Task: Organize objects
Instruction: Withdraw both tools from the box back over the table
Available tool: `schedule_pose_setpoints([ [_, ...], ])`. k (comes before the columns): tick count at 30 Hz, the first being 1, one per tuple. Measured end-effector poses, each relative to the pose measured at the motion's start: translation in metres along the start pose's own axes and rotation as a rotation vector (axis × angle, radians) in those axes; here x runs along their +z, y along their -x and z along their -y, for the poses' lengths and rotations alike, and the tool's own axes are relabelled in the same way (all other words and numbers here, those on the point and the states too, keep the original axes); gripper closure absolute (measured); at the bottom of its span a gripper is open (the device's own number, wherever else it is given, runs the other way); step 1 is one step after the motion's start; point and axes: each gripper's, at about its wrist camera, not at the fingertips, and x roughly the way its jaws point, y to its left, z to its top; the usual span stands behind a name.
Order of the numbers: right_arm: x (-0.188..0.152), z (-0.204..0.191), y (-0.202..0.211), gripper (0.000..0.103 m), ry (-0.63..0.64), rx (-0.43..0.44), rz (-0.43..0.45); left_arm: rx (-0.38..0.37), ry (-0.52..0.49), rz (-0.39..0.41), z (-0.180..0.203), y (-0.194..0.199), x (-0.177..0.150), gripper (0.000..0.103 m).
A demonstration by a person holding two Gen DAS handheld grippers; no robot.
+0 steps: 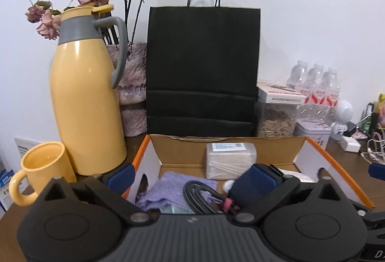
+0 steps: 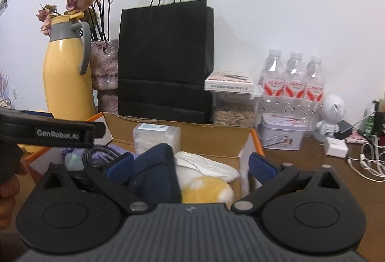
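Note:
An open cardboard box (image 1: pixel 274 148) with orange edges stands on the brown table. It holds a purple cloth (image 1: pixel 168 189), a coiled black cable (image 1: pixel 199 197), a clear box of cotton swabs (image 1: pixel 228 158), a navy pouch (image 2: pixel 154 173), a white cloth (image 2: pixel 207 165) and a yellow-and-white soft thing (image 2: pixel 207 192). My left gripper (image 1: pixel 192 177) hangs open over the box's left half, straddling its left wall. Over the right half my right gripper (image 2: pixel 191 167) is open too, its right pad outside the right wall. Neither grips anything.
A yellow thermos jug (image 1: pixel 86 105) and yellow mug (image 1: pixel 41 170) stand left of the box. Behind it are a vase of dried roses (image 1: pixel 134 88) and a black paper bag (image 1: pixel 202 69). To the right: seed jar (image 2: pixel 233 115), water bottles (image 2: pixel 291 79), tin (image 2: pixel 281 132), charger (image 2: pixel 336 146), cables (image 2: pixel 368 160).

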Motion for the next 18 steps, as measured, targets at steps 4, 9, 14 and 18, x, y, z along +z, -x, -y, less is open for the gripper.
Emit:
schedule_pose_setpoints([
  [4,-0.012,0.009,0.027,0.0,0.018,-0.017,-0.005,-0.017,0.008,0.018,0.003,0.022,-0.011,0.001],
  [9,-0.035,0.012,0.047,0.0,0.048,-0.019,-0.066,-0.03,-0.001,0.011,0.005,0.046,-0.028,0.001],
  [14,-0.055,0.009,0.043,0.012,0.059,-0.002,-0.169,-0.035,-0.031,-0.051,0.01,0.058,-0.048,0.002],
  [18,-0.066,0.012,0.024,0.032,0.027,0.013,-0.247,-0.041,-0.063,-0.119,0.019,0.055,-0.064,0.002],
])
